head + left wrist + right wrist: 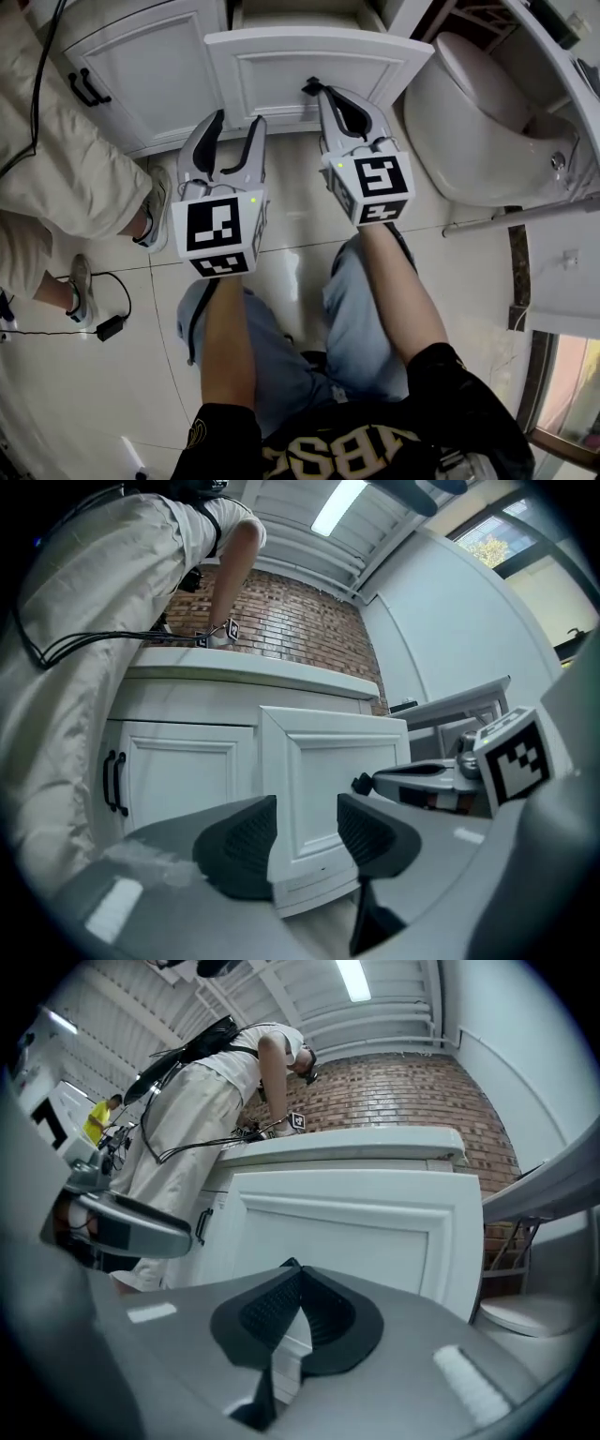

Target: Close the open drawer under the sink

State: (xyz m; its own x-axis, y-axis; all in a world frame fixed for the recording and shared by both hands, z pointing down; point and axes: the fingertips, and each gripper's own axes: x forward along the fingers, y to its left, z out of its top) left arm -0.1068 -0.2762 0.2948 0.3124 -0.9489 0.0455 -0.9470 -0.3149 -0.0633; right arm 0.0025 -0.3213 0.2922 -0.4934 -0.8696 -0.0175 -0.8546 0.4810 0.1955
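L gripper (pixel 237 127): jaws wide apart, nothing held, just before the lower edge of the drawer front (pixel 272 61). 1 drawer is seen, pulled out toward the person, long axis left-right, straight ahead of the 2 grippers. R gripper (pixel 322 98): jaws pressed together, tips at the black knob (pixel 311 86). It is judged nearer, so a fwd push is needed.

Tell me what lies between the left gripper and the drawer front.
Nothing. The left gripper view shows the drawer front directly beyond the left gripper's parted fingers; the head view shows only floor below.
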